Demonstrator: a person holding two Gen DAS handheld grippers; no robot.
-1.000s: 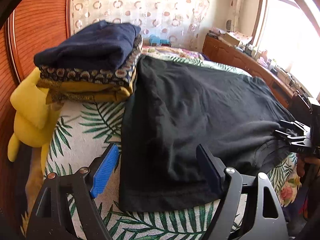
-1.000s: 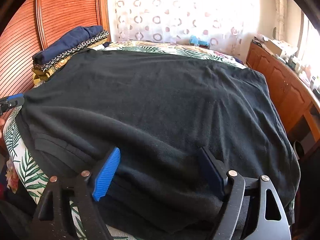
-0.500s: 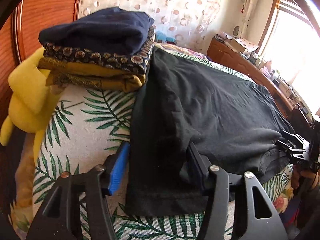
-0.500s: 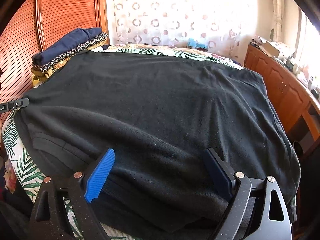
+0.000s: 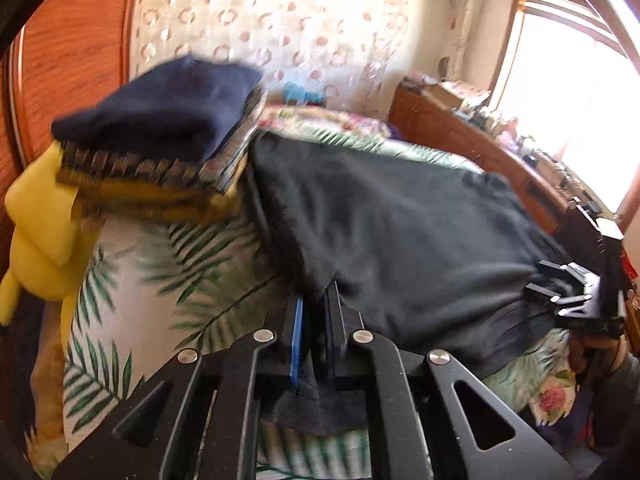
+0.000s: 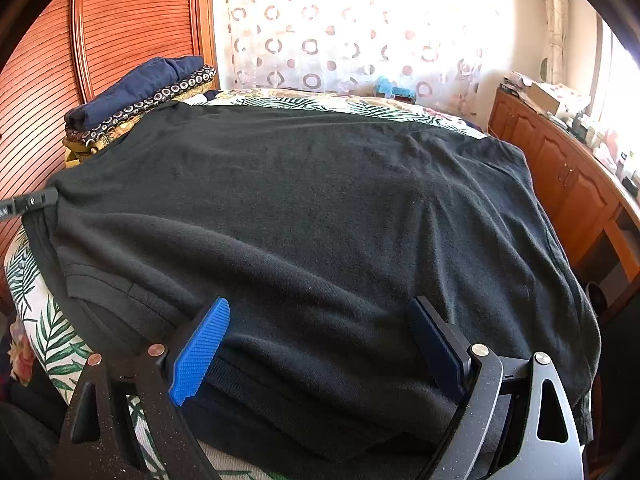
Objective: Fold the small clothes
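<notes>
A black garment (image 5: 400, 232) lies spread flat over the bed (image 5: 132, 288), which has a palm-leaf sheet. My left gripper (image 5: 316, 304) grips the garment's near left edge. Its jaws are closing the last bit, and the pads press a fold of cloth that rises off the sheet. The right wrist view shows the same garment (image 6: 320, 208) filling the bed. There my right gripper (image 6: 320, 312) stands open over the near hem, with the cloth lying between its blue pad (image 6: 200, 352) and dark pad (image 6: 436, 344), unpinched. The left gripper's tip (image 6: 36, 200) shows at the garment's left edge.
A stack of folded clothes (image 5: 160, 132) with a navy piece on top sits at the bed's far left corner, beside the garment. A yellow plush toy (image 5: 36, 232) hangs off the left side. Slatted wooden doors (image 6: 120, 32) stand behind. A cluttered wooden cabinet (image 6: 560, 168) runs along the right.
My left gripper went from open around the garment's left edge to shut on it, and moved up with the cloth. My right gripper stayed in place over the hem.
</notes>
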